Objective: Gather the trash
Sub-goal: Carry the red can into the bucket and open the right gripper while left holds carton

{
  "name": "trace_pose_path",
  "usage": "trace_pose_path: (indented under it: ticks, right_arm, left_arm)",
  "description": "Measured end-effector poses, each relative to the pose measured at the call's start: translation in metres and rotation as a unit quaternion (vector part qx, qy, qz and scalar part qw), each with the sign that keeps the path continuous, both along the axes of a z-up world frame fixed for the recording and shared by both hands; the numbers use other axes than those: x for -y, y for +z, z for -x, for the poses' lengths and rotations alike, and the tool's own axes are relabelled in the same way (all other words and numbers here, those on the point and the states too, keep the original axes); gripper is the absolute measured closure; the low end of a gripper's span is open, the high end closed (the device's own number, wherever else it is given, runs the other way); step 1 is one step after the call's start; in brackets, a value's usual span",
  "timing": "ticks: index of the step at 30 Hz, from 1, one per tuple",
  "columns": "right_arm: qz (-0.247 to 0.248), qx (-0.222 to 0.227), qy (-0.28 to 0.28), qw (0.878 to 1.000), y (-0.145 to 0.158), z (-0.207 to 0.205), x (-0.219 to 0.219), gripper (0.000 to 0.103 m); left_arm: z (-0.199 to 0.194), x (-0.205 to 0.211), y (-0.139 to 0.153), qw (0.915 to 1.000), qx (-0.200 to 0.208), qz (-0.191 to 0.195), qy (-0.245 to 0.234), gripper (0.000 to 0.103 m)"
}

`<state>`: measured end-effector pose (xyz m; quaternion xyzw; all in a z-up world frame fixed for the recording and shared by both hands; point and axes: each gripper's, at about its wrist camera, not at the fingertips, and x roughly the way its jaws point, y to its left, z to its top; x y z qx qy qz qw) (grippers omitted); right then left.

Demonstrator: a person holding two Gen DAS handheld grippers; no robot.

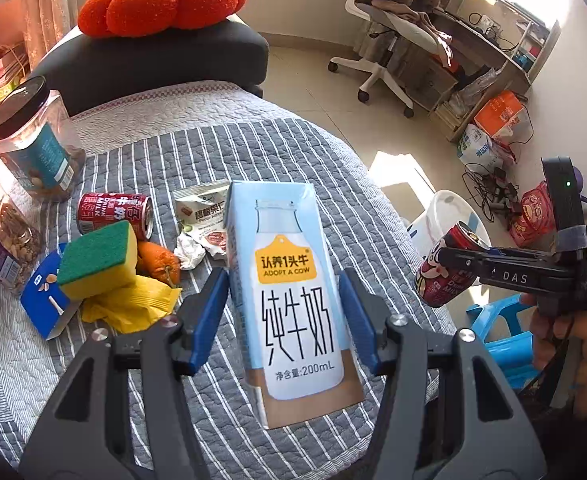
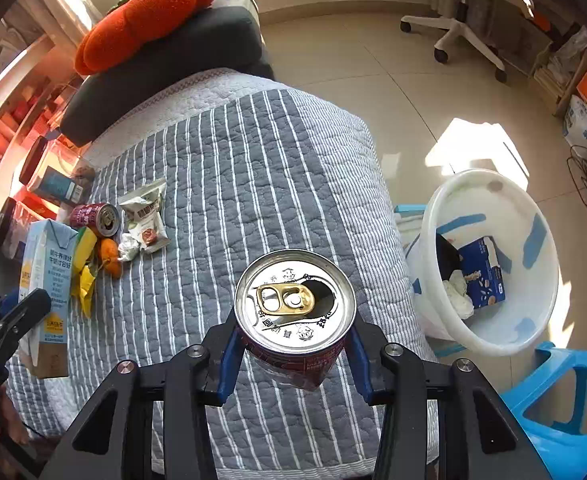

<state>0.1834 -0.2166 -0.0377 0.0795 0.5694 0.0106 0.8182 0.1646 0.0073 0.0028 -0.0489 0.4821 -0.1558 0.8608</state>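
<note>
My left gripper [image 1: 283, 312] is shut on a light-blue 200 mL milk carton [image 1: 289, 280], held upright above the striped quilt [image 1: 197, 152]; the carton also shows in the right wrist view [image 2: 47, 292]. My right gripper [image 2: 293, 346] is shut on an opened red drink can [image 2: 295, 304], held above the quilt's right edge; the can also shows in the left wrist view [image 1: 447, 266]. A white bucket [image 2: 493, 200] on the floor to the right holds a blue box [image 2: 483, 274] and crumpled paper. On the quilt lie a second red can [image 1: 113, 212], a snack wrapper [image 1: 205, 216] and a paper ball [image 1: 189, 250].
A green-yellow sponge [image 1: 97, 260], an orange [image 1: 159, 262], a yellow wrapper [image 1: 133, 306], a blue carton [image 1: 43, 300] and two nut jars [image 1: 35, 140] sit at the left. A blue stool [image 2: 565, 408] stands by the bucket. A dark cushion with a red pumpkin pillow [image 1: 161, 0] lies behind.
</note>
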Motion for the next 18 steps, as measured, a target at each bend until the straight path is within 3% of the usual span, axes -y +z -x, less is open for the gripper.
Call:
trace_pose_path:
  ticks: [8,18]
  right_arm:
    - [-0.009,0.015,-0.077,0.997,0.014,0.022,0.074,0.057]
    - [0.013,0.035,-0.192,0.981,0.017,0.036,0.162,0.057]
  left_arm:
    - [-0.005,0.06,-0.005,0.9992,-0.002,-0.001,-0.041,0.044]
    - [-0.006,0.116,-0.013,0.997,-0.004,0.011,-0.077,0.044]
